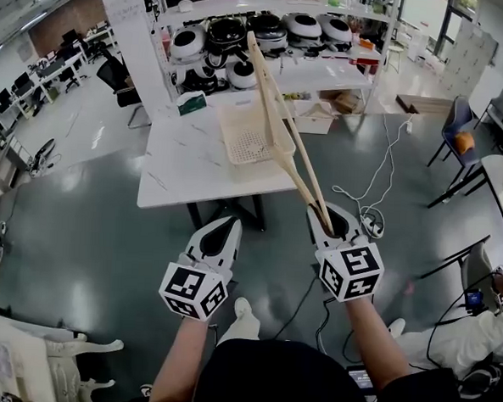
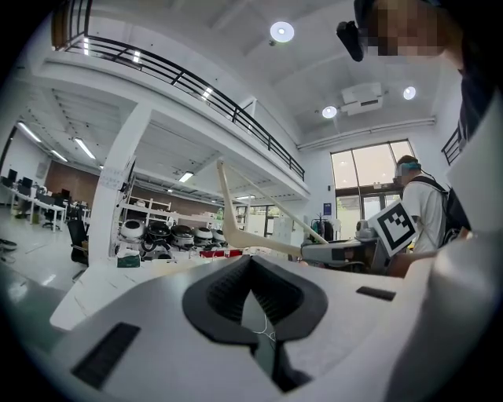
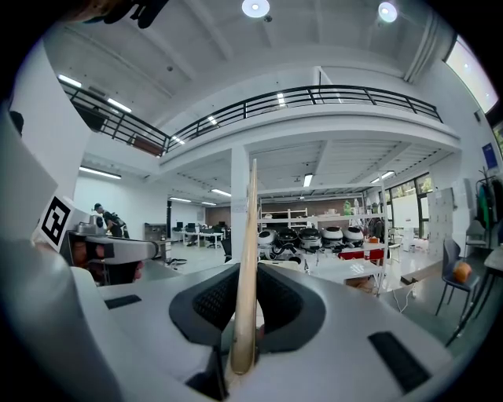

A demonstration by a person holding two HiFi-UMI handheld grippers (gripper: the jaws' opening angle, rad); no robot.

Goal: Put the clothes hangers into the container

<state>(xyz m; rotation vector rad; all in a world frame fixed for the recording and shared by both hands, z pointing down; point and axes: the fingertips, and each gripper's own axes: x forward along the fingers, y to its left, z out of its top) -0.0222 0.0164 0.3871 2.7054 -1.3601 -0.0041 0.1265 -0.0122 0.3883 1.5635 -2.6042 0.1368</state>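
A wooden clothes hanger (image 1: 278,121) sticks up and away from my right gripper (image 1: 327,217), which is shut on its lower end. In the right gripper view the hanger (image 3: 247,267) stands upright between the dark pads of the right gripper (image 3: 244,314). My left gripper (image 1: 224,232) hangs level beside it, shut with nothing in it. The left gripper view shows the left gripper (image 2: 251,271) with bare jaws, and the hanger (image 2: 236,228) off to the right. A beige mesh basket (image 1: 245,140) sits on the white table (image 1: 186,166) ahead, beneath the hanger's far end.
Behind the table a white shelf (image 1: 268,65) carries several rice cookers. A cable and power strip (image 1: 371,220) lie on the grey floor at right. Chairs (image 1: 459,136) and another table stand at far right. A person sits at lower right (image 1: 464,336).
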